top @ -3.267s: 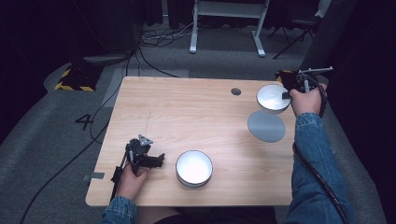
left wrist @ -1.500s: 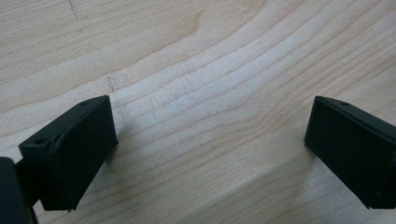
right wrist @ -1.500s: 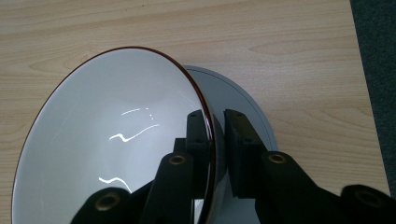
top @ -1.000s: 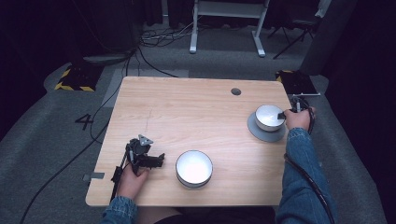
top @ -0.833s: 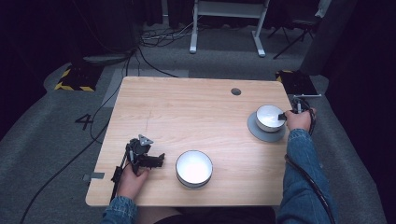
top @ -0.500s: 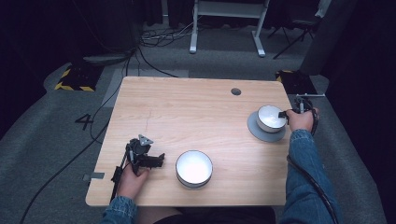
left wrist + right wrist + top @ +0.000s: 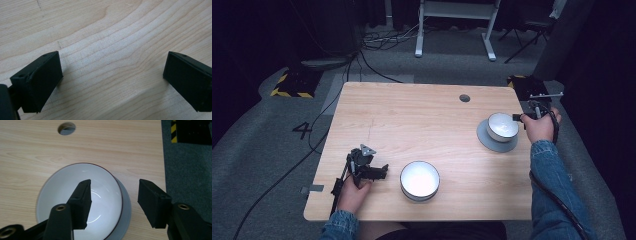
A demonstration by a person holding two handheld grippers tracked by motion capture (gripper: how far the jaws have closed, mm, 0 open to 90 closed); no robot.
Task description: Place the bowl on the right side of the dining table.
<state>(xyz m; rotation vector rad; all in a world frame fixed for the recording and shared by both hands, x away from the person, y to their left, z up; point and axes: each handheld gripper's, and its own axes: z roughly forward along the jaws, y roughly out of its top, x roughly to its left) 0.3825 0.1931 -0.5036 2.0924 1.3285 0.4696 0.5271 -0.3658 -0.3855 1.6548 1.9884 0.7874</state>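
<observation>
A white bowl stands on a grey plate at the table's right side. My right gripper hovers just right of it, open. In the right gripper view the bowl lies below the right gripper, one jaw over its inside and one beyond its rim, neither touching. These jaws have just been opening, and the rim sits under the gap. A second white bowl rests near the front edge. My left gripper lies on the table to its left, and in its own view the left gripper is open over bare wood.
A round hole pierces the wooden table behind the plate. The table's right edge runs close to my right hand, with grey floor beyond. A black box with yellow stripes sits on the floor past the far right corner.
The right gripper carried the bowl from the far right onto the grey plate, let go of it, and has lifted a little off the rim. The left gripper has stayed still.
</observation>
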